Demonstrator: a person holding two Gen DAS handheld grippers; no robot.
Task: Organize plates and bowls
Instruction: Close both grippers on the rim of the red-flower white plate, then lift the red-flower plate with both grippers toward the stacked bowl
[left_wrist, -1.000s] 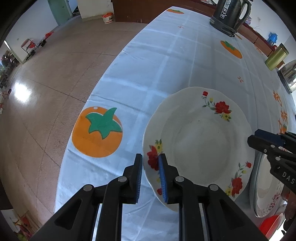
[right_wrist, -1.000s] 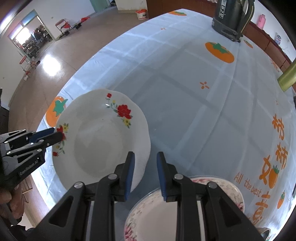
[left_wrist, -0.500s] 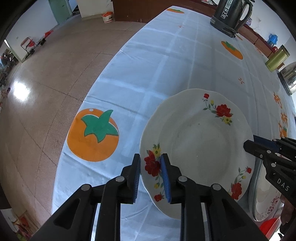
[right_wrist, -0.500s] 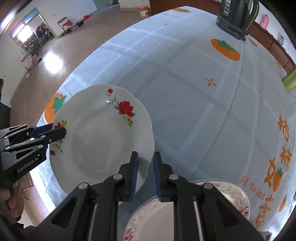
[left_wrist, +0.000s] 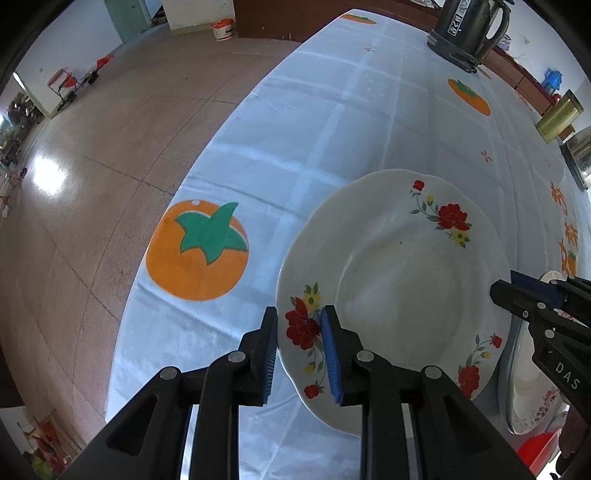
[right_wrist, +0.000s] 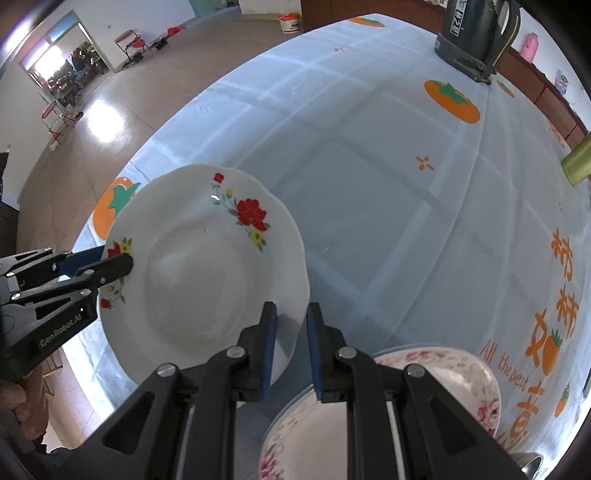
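Two handheld grippers meet a white floral plate (left_wrist: 402, 284) at opposite rims, above a light blue tablecloth (left_wrist: 332, 110) with persimmon prints.

The tablecloth fills the centre and right of both views. In the left wrist view the plate sits at lower centre right, apparently lifted clear of the cloth. The left gripper (left_wrist: 299, 347), at bottom centre, has its blue pads straddling the plate's near rim; the jaws stand narrowly apart, and whether they press the rim cannot be told. In the right wrist view the right gripper (right_wrist: 290, 347), at bottom centre, shows nearly closed jaws at the plate's right rim; whether they grip it is unclear. A pink-patterned bowl (right_wrist: 461, 373) lies below it. A dark kettle (left_wrist: 469, 26) stands at upper right.
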